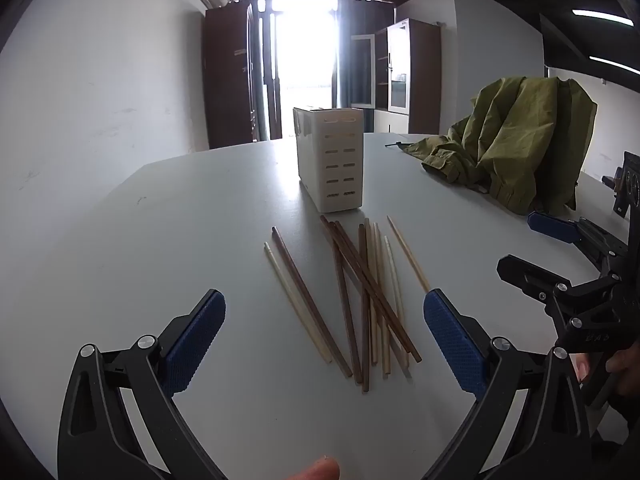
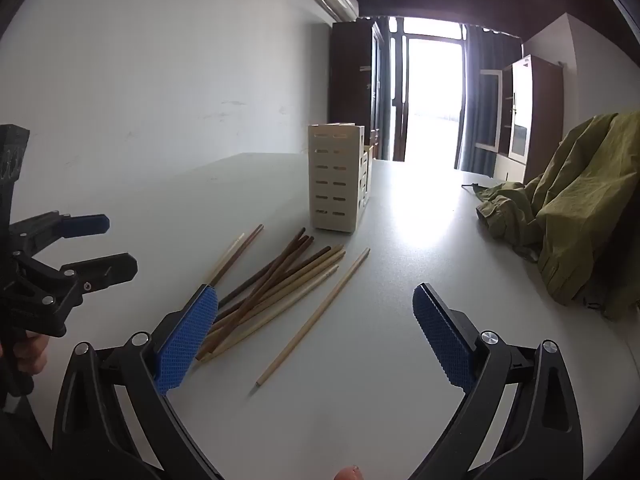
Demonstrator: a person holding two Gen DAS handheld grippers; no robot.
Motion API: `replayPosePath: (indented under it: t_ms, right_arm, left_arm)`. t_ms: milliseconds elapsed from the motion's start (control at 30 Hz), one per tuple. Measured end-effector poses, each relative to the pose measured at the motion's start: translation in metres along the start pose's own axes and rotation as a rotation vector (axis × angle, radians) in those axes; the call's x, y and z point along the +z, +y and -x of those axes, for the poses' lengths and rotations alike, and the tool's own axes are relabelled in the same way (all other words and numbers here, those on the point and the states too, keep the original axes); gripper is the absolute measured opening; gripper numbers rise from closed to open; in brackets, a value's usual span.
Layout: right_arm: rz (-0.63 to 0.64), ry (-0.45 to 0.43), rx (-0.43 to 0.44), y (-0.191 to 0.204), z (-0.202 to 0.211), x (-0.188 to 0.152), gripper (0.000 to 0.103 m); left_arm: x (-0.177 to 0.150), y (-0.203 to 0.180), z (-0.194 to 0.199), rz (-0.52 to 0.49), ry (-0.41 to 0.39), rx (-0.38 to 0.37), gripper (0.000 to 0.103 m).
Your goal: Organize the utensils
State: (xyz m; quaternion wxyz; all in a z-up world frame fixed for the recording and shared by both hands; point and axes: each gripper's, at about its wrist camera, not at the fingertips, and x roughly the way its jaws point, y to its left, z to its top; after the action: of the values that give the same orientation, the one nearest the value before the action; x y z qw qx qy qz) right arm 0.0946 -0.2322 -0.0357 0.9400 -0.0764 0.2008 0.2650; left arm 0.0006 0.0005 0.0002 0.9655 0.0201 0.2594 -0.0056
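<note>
Left claw [image 1: 324, 344] and right claw [image 2: 316, 334] both hover over the white counter [image 1: 160, 240], fingers spread apart, gripping nothing. Chopsticks [image 1: 360, 300] lie loose near the claws; slotted cream holder [image 1: 330, 158] stands upright just beyond; green jacket [image 1: 516, 144] far right.

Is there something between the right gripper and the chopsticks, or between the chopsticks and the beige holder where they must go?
Nothing visible. The right gripper is open above bare table, with the chopsticks lying just ahead. Between them and the beige holder there is only table surface. The green jacket lies off to the right.
</note>
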Motion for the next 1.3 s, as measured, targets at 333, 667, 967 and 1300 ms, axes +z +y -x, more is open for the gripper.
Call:
replayPosePath:
  t_ms: [333, 667, 967, 1300]
  right_arm:
    - [0.021, -0.018, -0.006, 0.006, 0.006, -0.001, 0.099]
    - [0.034, -0.003, -0.004, 0.005, 0.008, -0.002, 0.099]
    - [0.016, -0.006, -0.014, 0.002, 0.010, -0.001, 0.099]
    - [-0.007, -0.003, -0.016, -0.003, 0.011, 0.001, 0.099]
  left_arm:
    - [-0.002, 0.004, -0.002, 0.013, 0.012, -0.015, 0.097]
    - [0.001, 0.007, -0.005, 0.020, 0.025, 0.001, 0.097]
    - [0.000, 0.009, 0.000, 0.026, 0.002, -0.001, 0.097]
    - [-0.001, 0.008, 0.000, 0.024, 0.018, 0.001, 0.097]
